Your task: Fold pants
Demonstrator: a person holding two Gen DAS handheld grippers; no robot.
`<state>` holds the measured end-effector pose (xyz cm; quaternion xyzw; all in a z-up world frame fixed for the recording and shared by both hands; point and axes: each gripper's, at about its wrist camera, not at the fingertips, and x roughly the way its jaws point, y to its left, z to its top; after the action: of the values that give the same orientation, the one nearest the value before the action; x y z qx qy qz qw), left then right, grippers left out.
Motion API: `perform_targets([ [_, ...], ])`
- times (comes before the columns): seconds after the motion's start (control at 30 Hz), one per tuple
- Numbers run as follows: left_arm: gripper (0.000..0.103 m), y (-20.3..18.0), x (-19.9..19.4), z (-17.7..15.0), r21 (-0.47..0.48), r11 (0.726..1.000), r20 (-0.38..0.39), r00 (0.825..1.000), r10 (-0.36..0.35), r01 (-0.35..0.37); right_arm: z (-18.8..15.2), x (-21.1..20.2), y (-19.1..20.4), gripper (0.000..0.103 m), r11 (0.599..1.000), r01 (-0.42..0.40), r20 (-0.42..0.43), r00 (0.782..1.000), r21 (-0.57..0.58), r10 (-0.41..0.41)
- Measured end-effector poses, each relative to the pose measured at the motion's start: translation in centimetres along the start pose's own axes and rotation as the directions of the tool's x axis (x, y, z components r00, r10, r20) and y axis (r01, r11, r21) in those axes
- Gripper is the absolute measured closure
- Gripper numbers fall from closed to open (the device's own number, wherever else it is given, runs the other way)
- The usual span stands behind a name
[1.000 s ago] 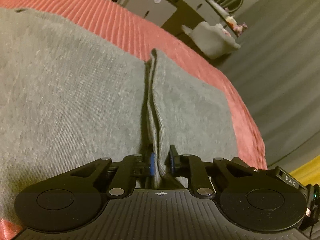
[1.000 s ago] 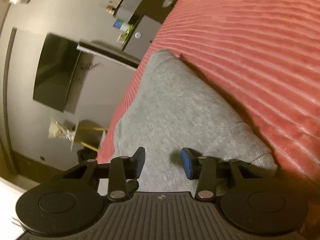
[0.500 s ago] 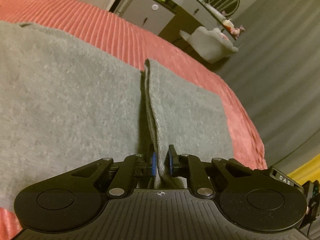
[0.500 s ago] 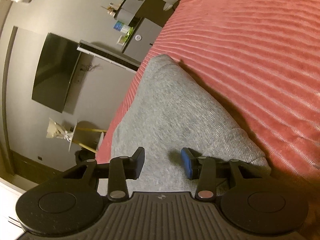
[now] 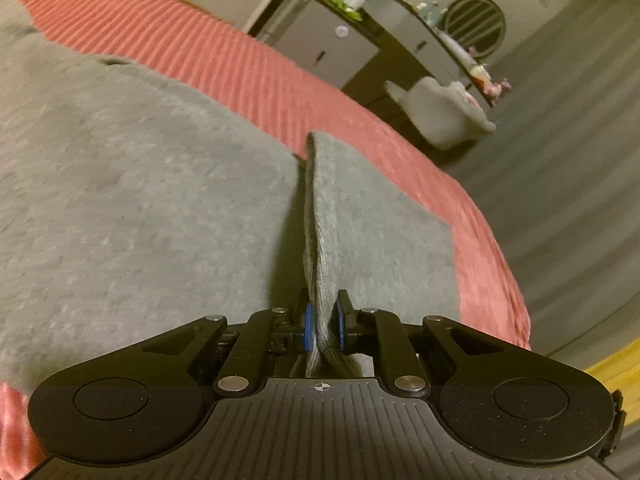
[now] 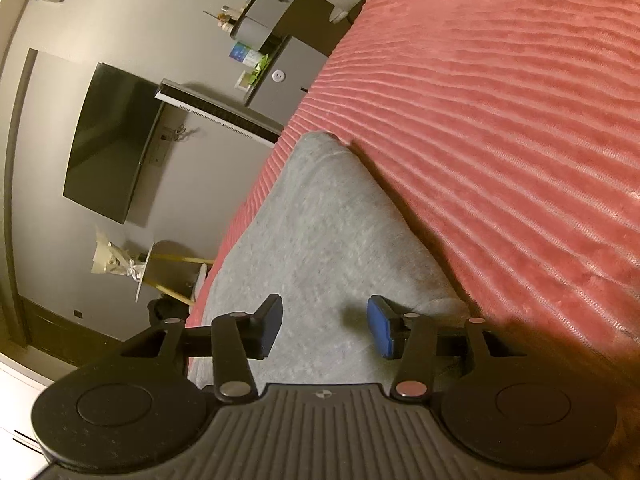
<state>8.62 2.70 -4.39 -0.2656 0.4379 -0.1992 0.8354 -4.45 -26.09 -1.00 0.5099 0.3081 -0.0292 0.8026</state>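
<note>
The grey pants lie spread on a red ribbed bedspread. My left gripper is shut on a raised edge of the pants; the pinched cloth stands up as a thin ridge running away from the jaws, with a flap falling to the right. In the right wrist view, the grey pants lie under my right gripper, which is open and empty just above the cloth near the bed's edge.
The bedspread stretches to the right. Past the bed edge stand a grey cabinet, a pale armchair, a wall TV and a small round side table.
The left gripper, still pinching the pants edge, has lifted and drawn back slightly, so more of the bed and room shows. The right gripper has stayed open and shifted a little over the cloth.
</note>
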Motion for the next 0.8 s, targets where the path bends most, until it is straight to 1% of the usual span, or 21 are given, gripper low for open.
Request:
perform_targets([
  [0.07, 0.090, 0.2, -0.2, 0.0, 0.000, 1.000, -0.001, 1.000, 0.030, -0.030, 0.0, 0.3, 0.2, 0.056, 1.000, 0.003, -0.011, 1.000, -0.013, -0.003],
  [0.13, 0.094, -0.2, -0.8, 0.0, 0.050, 0.995, 0.027, 0.996, 0.089, -0.090, 0.0, 0.4, 0.2, 0.055, 1.000, 0.008, -0.018, 1.000, -0.025, -0.009],
  [0.2, 0.099, -0.2, -1.6, 0.1, 0.071, 0.990, 0.056, 0.991, 0.119, -0.122, 0.1, 0.5, 0.2, 0.053, 1.000, 0.006, -0.021, 1.000, -0.030, -0.007],
  [0.27, 0.101, -0.2, -2.4, 0.2, 0.092, 0.981, 0.096, 0.982, 0.164, -0.173, 0.0, 0.6, 0.4, 0.052, 1.000, 0.002, -0.021, 1.000, -0.025, -0.002],
  [0.3, 0.101, -0.1, -2.7, 0.4, 0.110, 0.972, 0.130, 0.972, 0.195, -0.210, 0.0, 0.6, 0.3, 0.050, 1.000, 0.002, -0.021, 1.000, -0.025, -0.003],
  [0.33, 0.099, 0.1, -2.8, 0.5, 0.114, 0.969, 0.146, 0.968, 0.203, -0.220, 0.0, 0.6, 0.2, 0.048, 1.000, 0.000, -0.022, 1.000, -0.027, -0.001],
  [0.37, 0.097, 0.3, -2.7, 0.7, 0.108, 0.976, 0.140, 0.975, 0.174, -0.190, 0.0, 0.8, 0.3, 0.048, 1.000, -0.001, -0.024, 1.000, -0.030, 0.000],
  [0.4, 0.091, 0.6, -2.6, 0.8, 0.086, 0.989, 0.122, 0.986, 0.110, -0.121, 0.1, 0.8, 0.3, 0.047, 0.999, 0.001, -0.025, 1.000, -0.036, -0.002],
  [0.43, 0.074, 0.6, -2.4, 0.9, 0.065, 0.996, 0.110, 0.992, 0.057, -0.064, 0.0, 0.9, 0.5, 0.046, 0.999, 0.005, -0.026, 1.000, -0.048, -0.006],
  [0.47, 0.064, 0.5, -2.0, 1.1, 0.061, 0.998, 0.099, 0.995, 0.019, -0.025, 0.0, 1.0, 0.7, 0.045, 0.998, 0.007, -0.027, 1.000, -0.062, -0.008],
  [0.5, 0.046, 0.1, -1.4, 1.2, 0.073, 0.997, 0.092, 0.996, 0.002, -0.008, 0.0, 1.1, 0.9, 0.043, 0.997, 0.009, -0.029, 1.000, -0.078, -0.011],
  [0.57, 0.044, -0.9, 0.3, 1.5, 0.114, 0.993, 0.075, 0.997, 0.028, -0.036, -0.2, 1.4, 1.3, 0.040, 0.995, 0.017, -0.033, 0.999, -0.103, -0.020],
  [0.6, 0.045, -1.3, 1.4, 1.5, 0.126, 0.991, 0.048, 0.998, 0.038, -0.044, -0.2, 1.5, 1.4, 0.039, 0.994, 0.019, -0.035, 0.999, -0.110, -0.023],
  [0.63, 0.046, -1.5, 2.5, 1.7, 0.120, 0.992, 0.013, 0.999, 0.032, -0.034, -0.2, 1.5, 1.4, 0.038, 0.994, 0.020, -0.036, 0.999, -0.111, -0.024],
  [0.7, 0.046, -1.3, 4.1, 1.9, 0.073, 0.997, -0.035, 0.999, -0.002, 0.005, -0.1, 1.5, 1.3, 0.038, 0.994, 0.017, -0.037, 0.999, -0.106, -0.021],
  [0.77, 0.048, -1.0, 4.9, 2.3, 0.031, 0.999, -0.040, 0.998, -0.039, 0.040, 0.0, 1.5, 1.1, 0.038, 0.995, 0.013, -0.036, 0.999, -0.097, -0.017],
  [0.8, 0.051, -0.8, 5.4, 2.6, 0.012, 0.998, -0.049, 0.997, -0.067, 0.068, 0.0, 1.5, 1.0, 0.038, 0.996, 0.012, -0.035, 0.999, -0.091, -0.015],
])
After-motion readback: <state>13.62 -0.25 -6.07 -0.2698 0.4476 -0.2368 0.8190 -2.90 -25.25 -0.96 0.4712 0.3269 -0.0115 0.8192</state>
